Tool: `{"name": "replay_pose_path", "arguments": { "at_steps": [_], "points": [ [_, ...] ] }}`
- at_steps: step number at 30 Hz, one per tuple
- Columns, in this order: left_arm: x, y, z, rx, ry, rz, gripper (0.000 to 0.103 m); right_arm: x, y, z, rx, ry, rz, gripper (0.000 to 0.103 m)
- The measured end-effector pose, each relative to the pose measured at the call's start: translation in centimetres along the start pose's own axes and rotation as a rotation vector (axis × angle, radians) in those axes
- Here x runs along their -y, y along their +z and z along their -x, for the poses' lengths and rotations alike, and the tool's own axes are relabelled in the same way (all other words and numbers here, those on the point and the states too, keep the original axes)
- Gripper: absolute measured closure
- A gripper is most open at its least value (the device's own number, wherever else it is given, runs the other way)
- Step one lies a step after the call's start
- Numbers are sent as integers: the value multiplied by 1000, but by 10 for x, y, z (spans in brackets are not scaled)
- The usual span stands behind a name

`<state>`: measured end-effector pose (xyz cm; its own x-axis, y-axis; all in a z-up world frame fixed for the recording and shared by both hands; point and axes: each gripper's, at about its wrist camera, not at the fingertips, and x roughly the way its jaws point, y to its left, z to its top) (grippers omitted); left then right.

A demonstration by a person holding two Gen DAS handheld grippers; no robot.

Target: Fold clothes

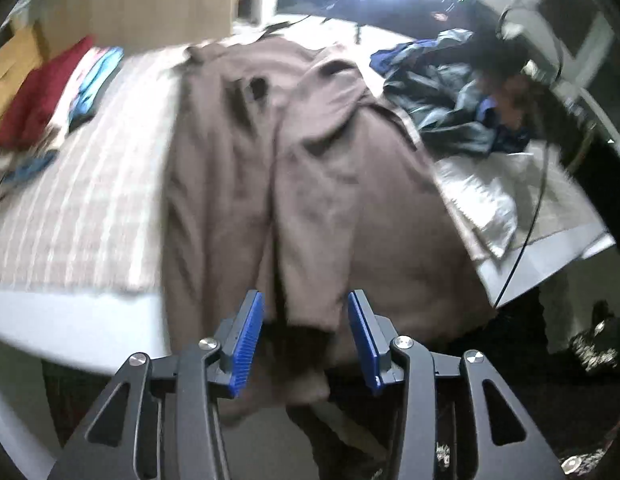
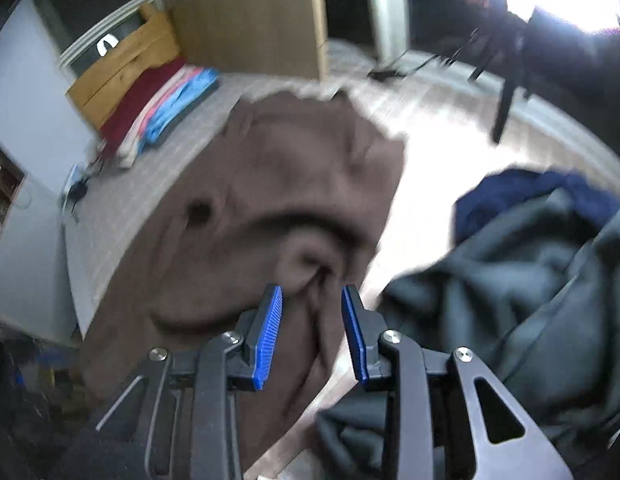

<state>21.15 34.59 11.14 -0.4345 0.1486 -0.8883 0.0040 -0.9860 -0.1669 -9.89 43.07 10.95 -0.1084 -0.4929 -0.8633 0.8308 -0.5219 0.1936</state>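
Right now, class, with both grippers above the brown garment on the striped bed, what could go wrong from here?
1. The brown fabric garment hangs over the bed's near edge; it could slide off.
2. Both the left gripper and right gripper stand open, pads not pressing the cloth, so closing may catch nothing.
3. The dark grey crumpled clothes lie close by and might snag.

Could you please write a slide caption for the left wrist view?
Open left gripper over a brown garment spread on the striped bed.
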Motion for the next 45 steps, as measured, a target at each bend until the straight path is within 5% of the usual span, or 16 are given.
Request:
{"name": "replay_pose_path", "arguments": {
  "at_steps": [7,11,14,17,25,30,34,36,39,41,45],
  "points": [
    [36,-3,-39,-92,-96,-191,60,-26,-4,-60,-63,-190,161,72],
    [47,-8,-70,-143,-12,-284,61,-23,4,-83,-101,-239,203,72],
    [38,-4,-75,-120,-5,-265,64,-17,9,-83,-104,-216,195,72],
    [28,0,-74,-100,16,-266,100,-8,10,-79,-108,-216,177,88],
    [9,18,-14,-28,-125,-183,102,44,13,-28,-1,-70,-106,96],
    [30,12,13,23,-205,-266,97,76,6,-29,-9,-1,-324,95],
    [30,-7,-11,-114,-129,-323,97,64,5,-32,-29,-290,-215,90],
    [20,-9,-5,-100,-150,-271,85,58,3,-18,3,-263,-227,90],
    [14,-6,-3,-74,-149,-225,82,45,-2,-1,26,-135,-274,88],
    [14,-2,-12,-75,-153,-204,80,35,-6,-5,5,-15,-323,82],
    [38,-3,-40,-97,-131,-256,67,26,-11,-34,-41,75,-407,73]
  ]
}}
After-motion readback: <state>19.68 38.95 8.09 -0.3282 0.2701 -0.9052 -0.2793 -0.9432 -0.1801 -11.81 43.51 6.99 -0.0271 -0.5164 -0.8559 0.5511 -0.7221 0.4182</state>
